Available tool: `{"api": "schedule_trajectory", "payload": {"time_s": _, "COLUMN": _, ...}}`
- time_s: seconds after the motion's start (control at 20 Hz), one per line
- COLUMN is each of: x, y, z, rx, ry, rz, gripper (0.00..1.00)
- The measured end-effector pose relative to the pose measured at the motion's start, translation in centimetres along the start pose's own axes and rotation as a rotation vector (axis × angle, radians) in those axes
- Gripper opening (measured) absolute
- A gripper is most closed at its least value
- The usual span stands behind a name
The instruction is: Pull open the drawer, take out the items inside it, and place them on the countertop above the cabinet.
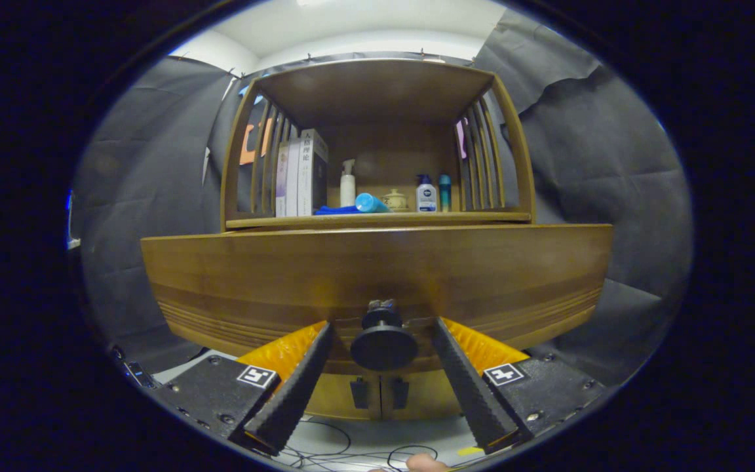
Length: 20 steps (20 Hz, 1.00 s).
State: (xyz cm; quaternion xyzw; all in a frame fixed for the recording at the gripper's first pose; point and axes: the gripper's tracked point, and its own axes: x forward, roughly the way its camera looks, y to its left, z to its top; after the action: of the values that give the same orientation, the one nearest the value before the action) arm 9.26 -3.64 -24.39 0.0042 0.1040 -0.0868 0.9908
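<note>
The drawer [377, 278] fills the middle of the gripper view, its wooden front running crosswise, long axis level from side to side and its face turned squarely toward the camera. Its round dark knob [383, 344] sticks straight out of the lower middle of that front, pointing back along the fingers. The gripper [383, 324] has its fingers spread wide, one on each side of the knob, and neither finger [299, 387] touches it; the knob sits free in the gap between them.

Above the drawer front lies the countertop [377, 220], a thin wooden edge, with an open shelf bay over it, closed in by slatted sides and a wooden roof. Above the knob's left, on the countertop, a row of upright books [302, 174] leans against the slats. Right of them stand a white spray bottle [348, 183], a blue cylinder [371, 203] lying on its side on a blue cloth [335, 210], a small lidded jar [395, 200], a white pump bottle [426, 194] and a teal bottle [444, 193].

Below the knob two small cabinet door pulls [379, 393] show, and cables [351, 452] lie on the pale floor. Dark cloth hangs behind the cabinet on both sides.
</note>
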Motion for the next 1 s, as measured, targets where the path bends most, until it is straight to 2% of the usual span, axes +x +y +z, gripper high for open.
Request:
{"api": "schedule_trajectory", "payload": {"time_s": 0.35, "x": 4.0, "y": 0.2, "z": 1.2, "rx": 0.029, "ry": 0.029, "rz": 0.002, "gripper": 1.0}}
{"api": "schedule_trajectory", "payload": {"time_s": 1.0, "x": 3.7, "y": 0.3, "z": 1.1, "rx": 0.024, "ry": 0.081, "rz": -0.016, "gripper": 1.0}}
